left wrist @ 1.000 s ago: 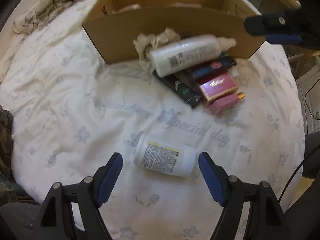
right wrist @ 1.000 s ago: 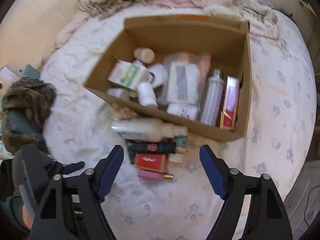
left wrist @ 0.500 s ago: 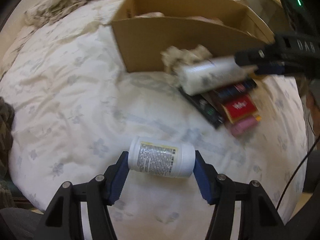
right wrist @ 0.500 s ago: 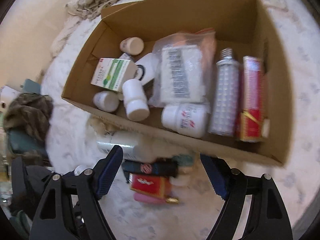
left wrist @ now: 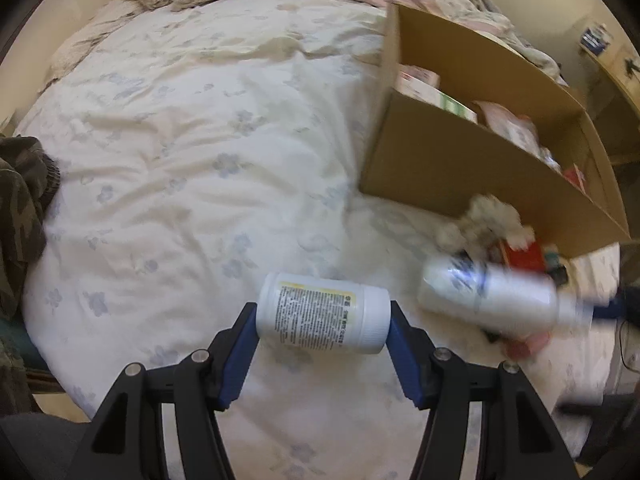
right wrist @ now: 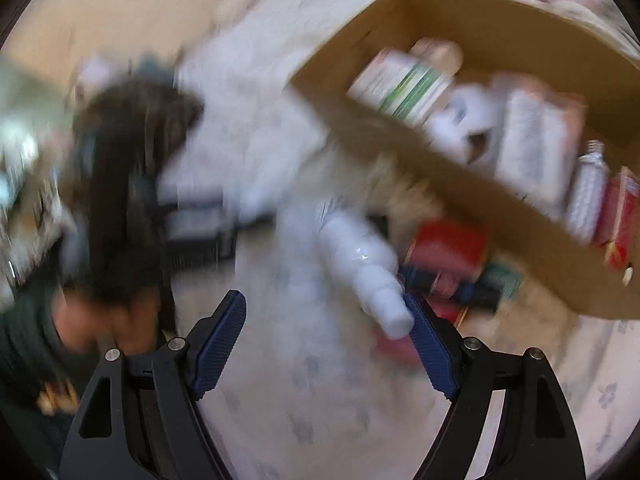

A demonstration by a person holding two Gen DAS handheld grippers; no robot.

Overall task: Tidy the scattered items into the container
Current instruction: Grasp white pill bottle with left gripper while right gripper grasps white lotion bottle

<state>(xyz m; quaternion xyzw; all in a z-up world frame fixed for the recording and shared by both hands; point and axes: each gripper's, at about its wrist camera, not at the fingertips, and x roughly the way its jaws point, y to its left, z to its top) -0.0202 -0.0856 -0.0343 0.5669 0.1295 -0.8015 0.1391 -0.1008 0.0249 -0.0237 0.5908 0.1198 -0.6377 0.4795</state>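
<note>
Step in hand: pick-up of loose items from the white flowered bedspread [left wrist: 168, 168].

Left gripper [left wrist: 322, 354]: jaws clamped end to end on one white cylindrical plastic pill jar [left wrist: 323, 317], lying sideways, printed label up. Next move, by judgement: lift and carry right, over the wall of the one brown cardboard box [left wrist: 452, 168].

Right gripper [right wrist: 326, 340]: jaws wide, holding nothing; one white plastic bottle [right wrist: 362, 268] lies between them, cap [right wrist: 394, 322] touching the right pad. Closing comes next.

Beyond: one cream cloth wad [left wrist: 486, 222]; small red and dark cartons, too blurred to count.
</note>
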